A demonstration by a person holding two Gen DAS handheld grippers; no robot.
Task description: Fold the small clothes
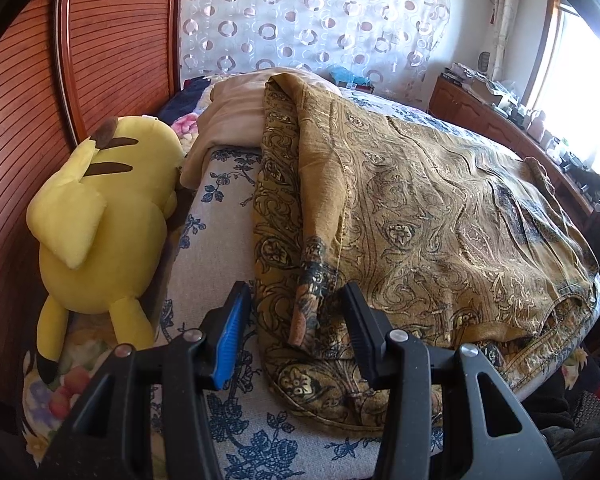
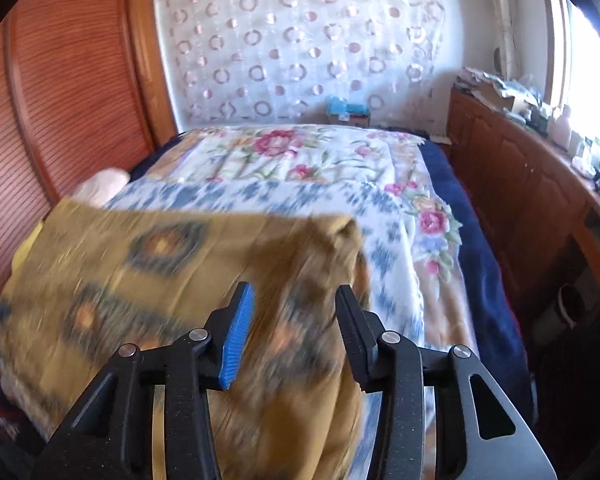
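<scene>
Left wrist view: left claw hovers, jaws apart, over the ochre garment on the bed. Right claw gapes too, nothing pinched; best grab one hem cleanly.

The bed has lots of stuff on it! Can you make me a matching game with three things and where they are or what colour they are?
Things:
1. plush toy
2. patterned garment
3. curtain

Descriptions:
A. white, with ring shapes, hanging behind the bed
B. yellow, lying beside the wooden headboard
C. mustard gold, spread over the blue-flowered sheet

Pairs: 1-B, 2-C, 3-A
</scene>
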